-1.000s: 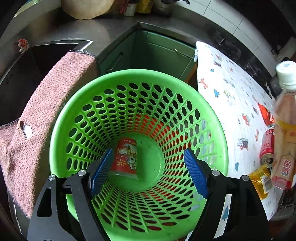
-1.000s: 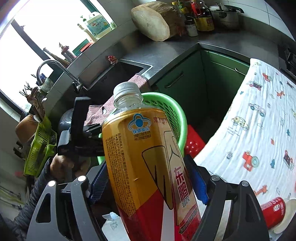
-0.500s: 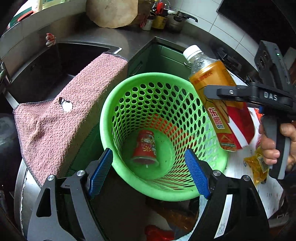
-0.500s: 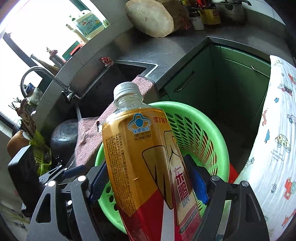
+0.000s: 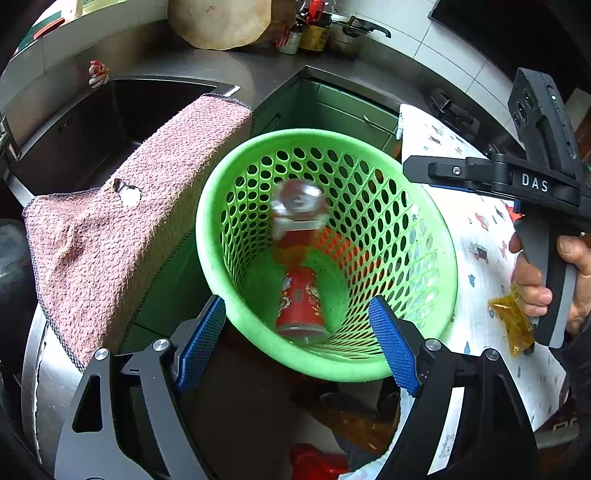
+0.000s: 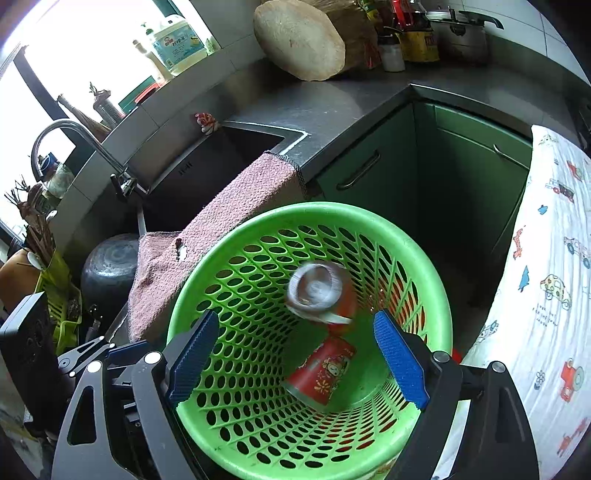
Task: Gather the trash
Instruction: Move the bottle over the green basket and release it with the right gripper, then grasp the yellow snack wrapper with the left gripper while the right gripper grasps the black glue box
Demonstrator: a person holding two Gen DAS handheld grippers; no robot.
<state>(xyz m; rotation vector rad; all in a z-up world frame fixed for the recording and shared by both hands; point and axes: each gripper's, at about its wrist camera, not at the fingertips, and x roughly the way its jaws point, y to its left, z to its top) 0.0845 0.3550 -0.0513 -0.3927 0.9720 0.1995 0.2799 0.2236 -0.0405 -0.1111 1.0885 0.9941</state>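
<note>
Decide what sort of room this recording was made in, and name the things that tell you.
Most likely a home kitchen: a stainless steel sink with a curved metal tap set in a grey counter, green cabinet doors beneath, and a lidded metal cooking pot at the back.

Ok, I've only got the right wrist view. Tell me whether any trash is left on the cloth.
Observer: Yes. A yellow wrapper lies on the patterned cloth, right by the hand holding the right gripper.
Operator: Now check the left gripper's jaws for me.
Observer: The left gripper is open and empty, facing into the green basket.
</note>
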